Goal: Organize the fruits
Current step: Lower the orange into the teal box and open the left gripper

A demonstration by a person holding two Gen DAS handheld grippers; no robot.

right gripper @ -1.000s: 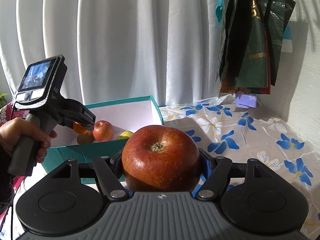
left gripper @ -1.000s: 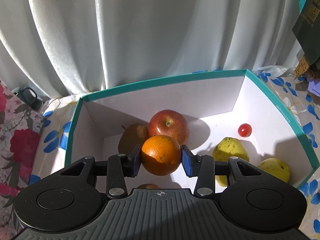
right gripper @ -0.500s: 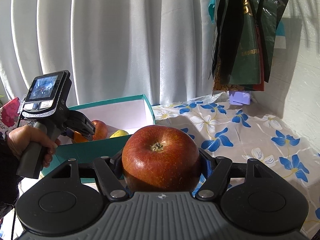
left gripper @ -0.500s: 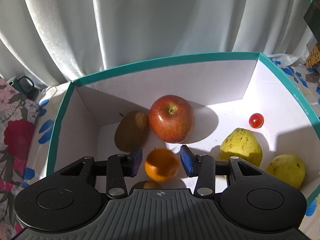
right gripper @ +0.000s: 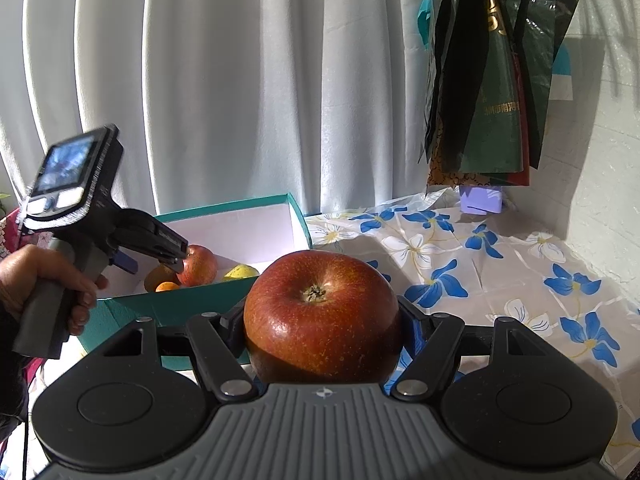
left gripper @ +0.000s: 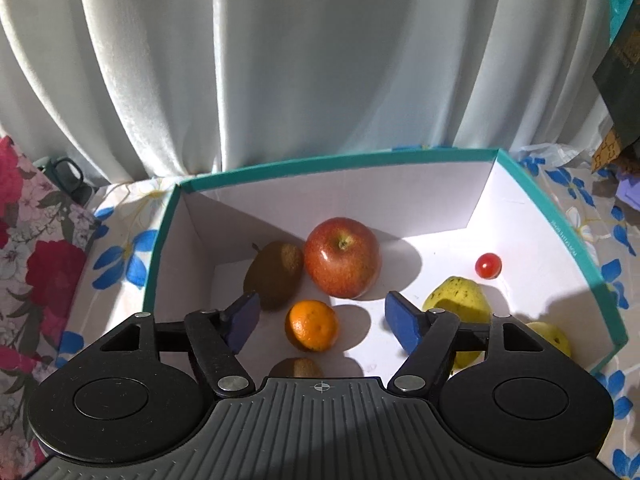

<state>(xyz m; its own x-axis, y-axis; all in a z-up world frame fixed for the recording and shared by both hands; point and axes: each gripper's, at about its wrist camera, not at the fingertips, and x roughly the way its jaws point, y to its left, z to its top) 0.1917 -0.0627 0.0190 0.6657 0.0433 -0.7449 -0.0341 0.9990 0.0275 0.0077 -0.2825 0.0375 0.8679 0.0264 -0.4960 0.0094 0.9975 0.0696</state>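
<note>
Down on the box (left gripper: 560,236) floor sits the orange (left gripper: 311,325) I was pinching a second ago, my left gripper (left gripper: 320,322) spreading clear above it, so next goes the big apple (right gripper: 322,314) my right gripper (right gripper: 323,330) clamps.

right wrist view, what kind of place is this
Most likely a room in a home: a table under a blue-flowered tablecloth, a white curtain behind it, and bags hanging on the wall.
</note>
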